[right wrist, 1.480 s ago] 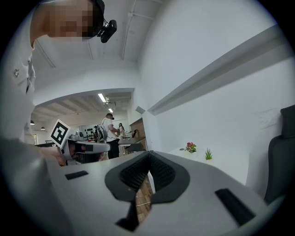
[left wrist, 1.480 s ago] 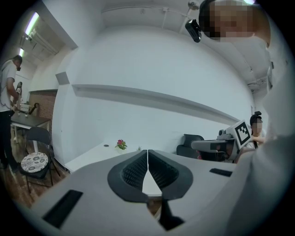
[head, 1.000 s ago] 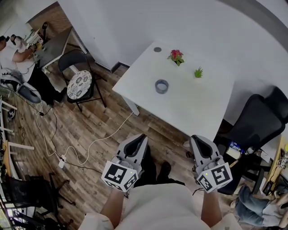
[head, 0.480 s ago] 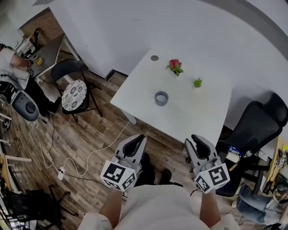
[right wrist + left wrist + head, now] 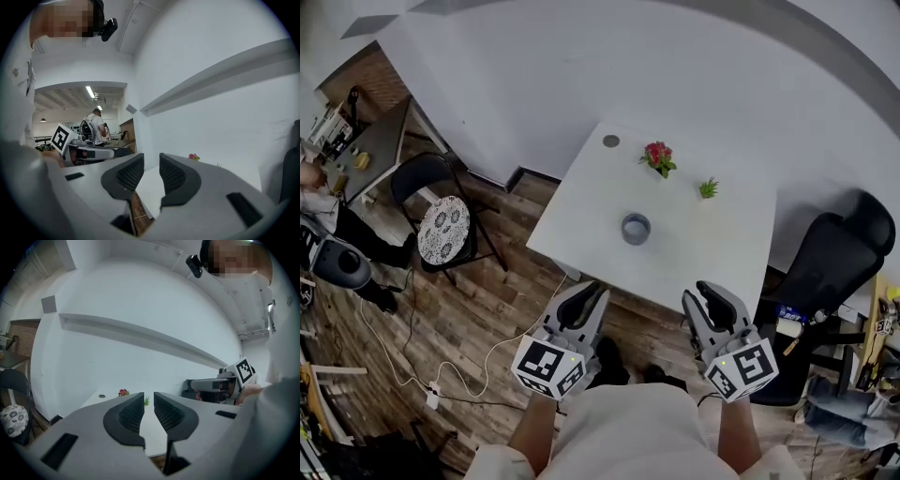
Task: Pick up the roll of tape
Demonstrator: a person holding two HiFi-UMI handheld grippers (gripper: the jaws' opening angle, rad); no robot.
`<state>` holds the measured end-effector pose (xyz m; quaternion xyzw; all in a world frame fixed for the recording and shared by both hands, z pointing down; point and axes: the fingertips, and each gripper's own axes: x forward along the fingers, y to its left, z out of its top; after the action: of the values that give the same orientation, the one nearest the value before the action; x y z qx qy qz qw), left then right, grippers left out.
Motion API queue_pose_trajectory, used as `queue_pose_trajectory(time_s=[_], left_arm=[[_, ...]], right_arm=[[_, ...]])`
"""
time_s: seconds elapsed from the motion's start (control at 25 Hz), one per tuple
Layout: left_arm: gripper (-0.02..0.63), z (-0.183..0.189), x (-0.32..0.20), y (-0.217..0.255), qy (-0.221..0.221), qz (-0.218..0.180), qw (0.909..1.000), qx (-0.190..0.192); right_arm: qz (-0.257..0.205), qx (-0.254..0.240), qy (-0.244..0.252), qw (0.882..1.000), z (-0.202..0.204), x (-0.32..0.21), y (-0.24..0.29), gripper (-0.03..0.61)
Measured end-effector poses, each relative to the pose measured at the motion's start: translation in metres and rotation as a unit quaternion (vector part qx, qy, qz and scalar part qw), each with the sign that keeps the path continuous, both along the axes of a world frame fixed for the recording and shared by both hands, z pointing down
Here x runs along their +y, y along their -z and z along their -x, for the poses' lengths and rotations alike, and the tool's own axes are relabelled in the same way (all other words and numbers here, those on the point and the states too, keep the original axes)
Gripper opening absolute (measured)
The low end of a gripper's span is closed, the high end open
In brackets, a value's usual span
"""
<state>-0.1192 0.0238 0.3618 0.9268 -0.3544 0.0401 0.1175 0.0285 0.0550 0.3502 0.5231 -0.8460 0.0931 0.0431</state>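
Roll of tape (image 5: pixel 636 228): flat on white table (image 5: pixel 722 258), well ahead of both sets of fingers.
Left gripper (image 5: pixel 587 296): jaws narrowly apart, empty.
Right gripper (image 5: pixel 705 298): jaws narrowly apart, empty.

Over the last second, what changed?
The person appears to have stepped toward the table, so the roll of tape sits lower in the head view. Nothing was gripped or released. The left tongs and right tongs stayed low, slightly open and empty, and the tape has not moved on the table.
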Motion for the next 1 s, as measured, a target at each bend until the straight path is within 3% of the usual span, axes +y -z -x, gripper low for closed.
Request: queue_pose_trajectory(time_s=[0.44,1.0], left_arm=[[0.063,0.021,-0.028,-0.024,-0.024,0.032,0.9992,0.003],[0.063,0.0,-0.056,-0.04,-0.029,0.058,0.9979,-0.01]], right_arm=[[0.048,0.011,0.001,0.999,0.036,-0.02,-0.03,0.109],[0.073,0.014,0.036,0.997,0.034,-0.072,-0.05,0.109]])
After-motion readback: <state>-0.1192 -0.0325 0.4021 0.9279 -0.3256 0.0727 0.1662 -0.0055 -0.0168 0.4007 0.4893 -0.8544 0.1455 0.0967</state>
